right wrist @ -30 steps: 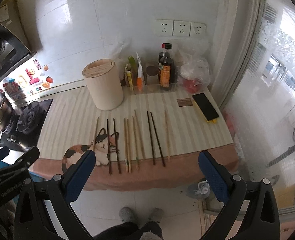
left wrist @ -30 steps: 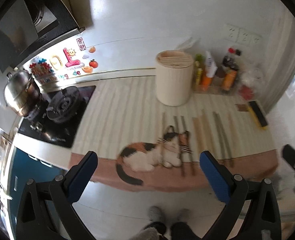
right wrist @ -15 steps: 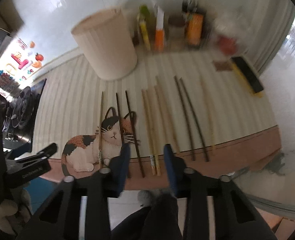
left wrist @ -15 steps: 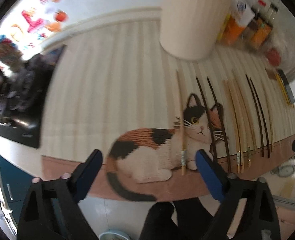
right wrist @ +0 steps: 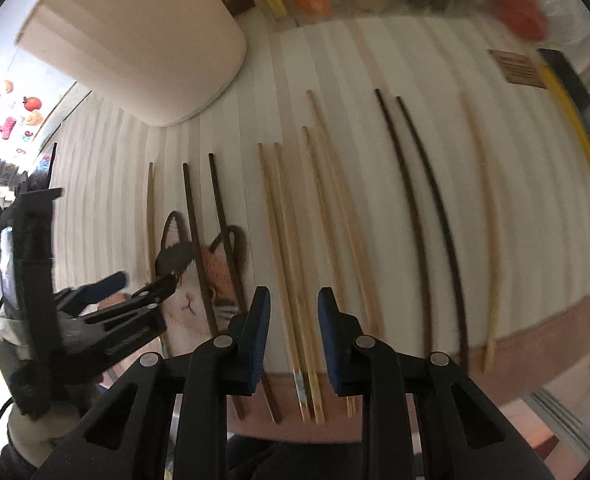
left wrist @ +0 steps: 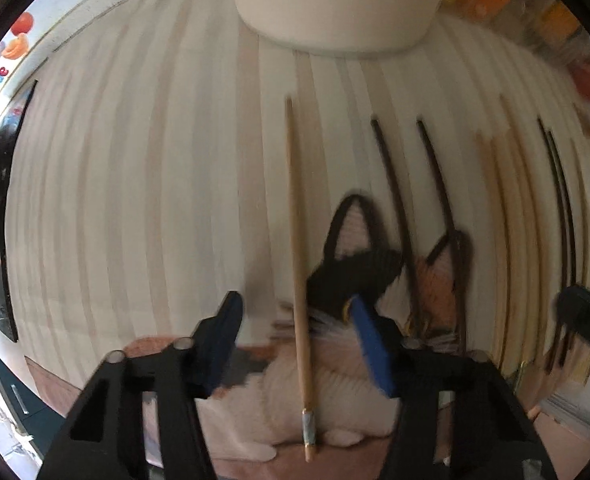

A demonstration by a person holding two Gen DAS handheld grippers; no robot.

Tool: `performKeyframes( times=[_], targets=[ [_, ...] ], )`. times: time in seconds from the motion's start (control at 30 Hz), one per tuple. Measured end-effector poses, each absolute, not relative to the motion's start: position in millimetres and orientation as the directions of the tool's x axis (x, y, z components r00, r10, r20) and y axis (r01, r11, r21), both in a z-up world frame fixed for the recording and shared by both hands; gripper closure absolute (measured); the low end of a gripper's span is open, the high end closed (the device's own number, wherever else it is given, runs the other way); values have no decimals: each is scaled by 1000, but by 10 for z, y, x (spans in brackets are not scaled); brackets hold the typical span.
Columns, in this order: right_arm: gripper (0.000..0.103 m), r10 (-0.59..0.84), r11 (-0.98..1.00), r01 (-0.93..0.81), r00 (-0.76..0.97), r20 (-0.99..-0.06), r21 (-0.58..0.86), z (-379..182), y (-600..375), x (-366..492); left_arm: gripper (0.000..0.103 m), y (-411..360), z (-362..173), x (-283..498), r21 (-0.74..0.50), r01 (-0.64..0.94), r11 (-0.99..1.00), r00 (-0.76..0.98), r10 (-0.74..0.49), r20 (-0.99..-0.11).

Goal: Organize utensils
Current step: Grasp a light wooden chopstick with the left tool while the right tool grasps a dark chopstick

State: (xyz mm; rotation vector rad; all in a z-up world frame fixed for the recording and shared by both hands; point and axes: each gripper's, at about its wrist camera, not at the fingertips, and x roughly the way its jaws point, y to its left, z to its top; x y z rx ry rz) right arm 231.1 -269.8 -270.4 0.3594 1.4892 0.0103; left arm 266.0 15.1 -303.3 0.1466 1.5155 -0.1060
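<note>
A cream-and-beige striped mat (right wrist: 475, 184) with a calico cat print (left wrist: 359, 320) and pink near border covers the desk. Light bamboo chopsticks (right wrist: 291, 264) alternate with dark brown chopsticks (right wrist: 419, 208). The far canister (right wrist: 143, 44) is cream; the gripper pads (right wrist: 259, 332) are blue.

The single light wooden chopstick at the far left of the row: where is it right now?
In the left wrist view the light chopstick lies flat on the cat-print mat, between the open fingers of the left hand-held gripper, left of two dark chopsticks, below the cream canister.

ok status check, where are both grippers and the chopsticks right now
Left gripper open, straddling lone light chopstick. Right gripper open over light pair. All chopsticks flat on mat; nothing blocking.
</note>
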Motion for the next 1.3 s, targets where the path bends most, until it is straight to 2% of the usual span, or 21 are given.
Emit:
performKeyframes(
  times=[0.1,0.23,0.47,0.7,0.83,0.87,1.0,1.3],
  targets=[
    [76,264,942,198,62,-962,272,-2828,-2615,2430,98,177,-3017,2667,12,145,989,64,2,-998],
    [76,301,940,164,16,-954,299,-2963,-2422,2572,98,433,-2991,2648,31,83,996,72,25,-997],
    [76,273,960,83,-45,-961,269,-3167,-2022,2868,98,1039,-3021,2524,22,-7,1000,36,23,-999],
    [73,147,989,4,-69,-987,147,-3298,-1644,2942,98,1366,-2921,2506,9,-5,1000,28,9,-1000],
    [74,63,997,-43,-62,-996,65,-3361,-1289,2967,98,1247,-3006,2467,22,26,999,39,21,-999],
    [75,36,997,-60,-54,-998,39,-3378,-1186,2962,98,1183,-3037,2473,23,32,999,39,22,-999],
    [96,-6,997,-77,-17,-1000,-5,-3395,-1029,2872,98,1162,-3104,2513,2,30,1000,18,1,-1000],
    [97,78,997,5,-122,-989,78,-3544,-1051,2806,98,1097,-3176,2912,-6,36,999,-81,-3,-997]
  ],
)
